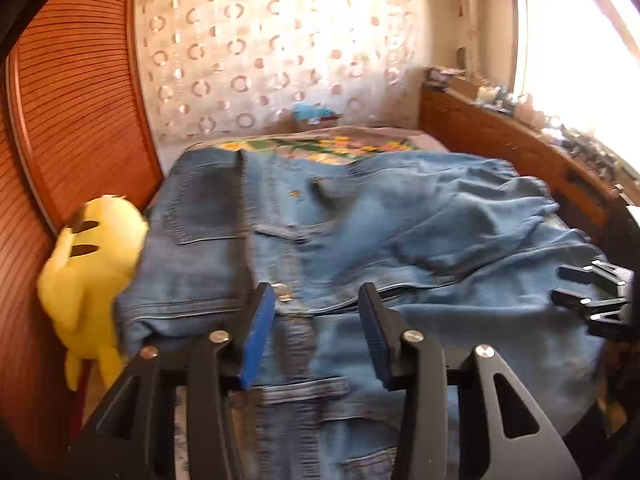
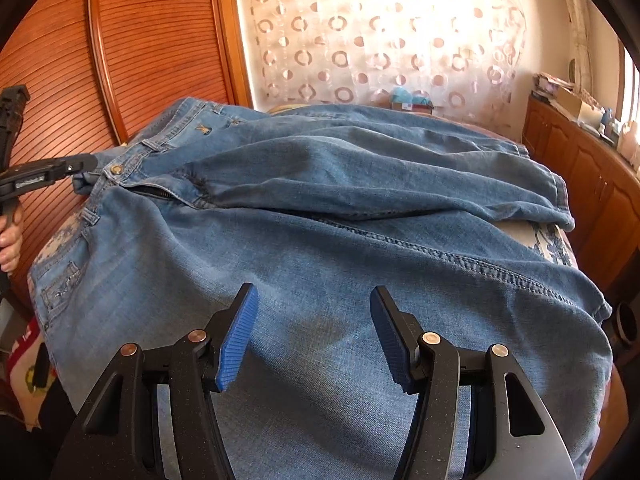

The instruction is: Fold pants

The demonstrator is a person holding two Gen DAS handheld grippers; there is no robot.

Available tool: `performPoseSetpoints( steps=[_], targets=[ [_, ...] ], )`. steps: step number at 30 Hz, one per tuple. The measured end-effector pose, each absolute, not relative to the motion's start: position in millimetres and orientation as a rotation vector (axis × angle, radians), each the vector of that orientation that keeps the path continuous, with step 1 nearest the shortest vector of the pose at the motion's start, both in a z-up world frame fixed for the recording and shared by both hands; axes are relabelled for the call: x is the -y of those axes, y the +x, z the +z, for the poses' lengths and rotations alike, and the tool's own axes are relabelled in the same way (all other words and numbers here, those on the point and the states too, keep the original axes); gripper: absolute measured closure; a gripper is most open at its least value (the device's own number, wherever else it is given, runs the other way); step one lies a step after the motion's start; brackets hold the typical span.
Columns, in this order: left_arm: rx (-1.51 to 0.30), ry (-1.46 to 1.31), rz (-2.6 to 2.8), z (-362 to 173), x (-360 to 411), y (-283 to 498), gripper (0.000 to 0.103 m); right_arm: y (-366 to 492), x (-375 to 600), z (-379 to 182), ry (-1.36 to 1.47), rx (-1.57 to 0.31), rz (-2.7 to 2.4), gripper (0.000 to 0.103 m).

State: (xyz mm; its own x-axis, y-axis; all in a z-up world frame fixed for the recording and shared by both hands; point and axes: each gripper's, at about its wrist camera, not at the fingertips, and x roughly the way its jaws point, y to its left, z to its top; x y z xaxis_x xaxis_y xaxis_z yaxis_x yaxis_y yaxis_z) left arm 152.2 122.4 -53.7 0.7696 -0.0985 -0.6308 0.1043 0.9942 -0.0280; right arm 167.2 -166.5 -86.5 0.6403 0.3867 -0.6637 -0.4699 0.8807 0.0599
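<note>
Blue denim pants (image 1: 400,220) lie spread over the bed, waistband at the left and legs running right, one leg folded over the other (image 2: 360,168). My left gripper (image 1: 316,312) hovers open just over the waistband beside the metal button (image 1: 283,292), with nothing pinched between its blue pads. From the right wrist view the left gripper (image 2: 80,164) sits at the waistband by the brass button (image 2: 116,169). My right gripper (image 2: 314,320) stands open above the near leg, with only flat denim under it. The right gripper (image 1: 568,284) also shows at the right edge.
A yellow plush toy (image 1: 92,264) leans at the bed's left edge against a slatted wooden door (image 1: 72,100). A wooden cabinet (image 1: 500,148) topped with clutter runs along the right. A patterned curtain (image 2: 380,40) hangs behind. A hand (image 2: 10,240) holds the left gripper's handle.
</note>
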Motion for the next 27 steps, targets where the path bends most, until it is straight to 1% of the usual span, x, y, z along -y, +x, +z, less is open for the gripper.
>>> performPoseSetpoints(
  steps=[1, 2, 5, 6, 13, 18, 22, 27],
  targets=[
    [-0.683, 0.005, -0.125, -53.5, -116.8, 152.2, 0.043, 167.2, 166.4, -86.4, -0.122, -0.727, 0.490, 0.043],
    [-0.680, 0.005, -0.131, -53.7, -113.1, 152.3, 0.037, 167.2, 166.4, -86.4, -0.122, -0.727, 0.490, 0.043],
    [-0.675, 0.009, -0.169, -56.0, -96.9, 154.0, 0.032, 167.1, 166.3, -86.4, -0.122, -0.726, 0.490, 0.043],
    [-0.680, 0.010, -0.178, -57.8, -92.2, 155.0, 0.027, 167.2, 166.3, -86.4, -0.122, -0.726, 0.490, 0.043],
    [-0.708, 0.055, -0.207, -86.3, -59.2, 162.3, 0.027, 166.1, 165.6, -86.2, -0.120, -0.722, 0.488, 0.043],
    [-0.743, 0.074, -0.216, -104.3, -51.3, 167.2, 0.027, 162.6, 168.0, -82.5, -0.116, -0.718, 0.460, 0.043],
    [-0.740, 0.063, -0.223, -102.4, -51.5, 165.4, 0.027, 152.7, 179.1, -65.8, -0.141, -0.679, 0.436, 0.043],
    [-0.735, 0.062, -0.207, -106.4, -50.5, 158.8, 0.027, 157.1, 220.1, -35.4, -0.114, -0.646, 0.393, 0.044]
  ],
)
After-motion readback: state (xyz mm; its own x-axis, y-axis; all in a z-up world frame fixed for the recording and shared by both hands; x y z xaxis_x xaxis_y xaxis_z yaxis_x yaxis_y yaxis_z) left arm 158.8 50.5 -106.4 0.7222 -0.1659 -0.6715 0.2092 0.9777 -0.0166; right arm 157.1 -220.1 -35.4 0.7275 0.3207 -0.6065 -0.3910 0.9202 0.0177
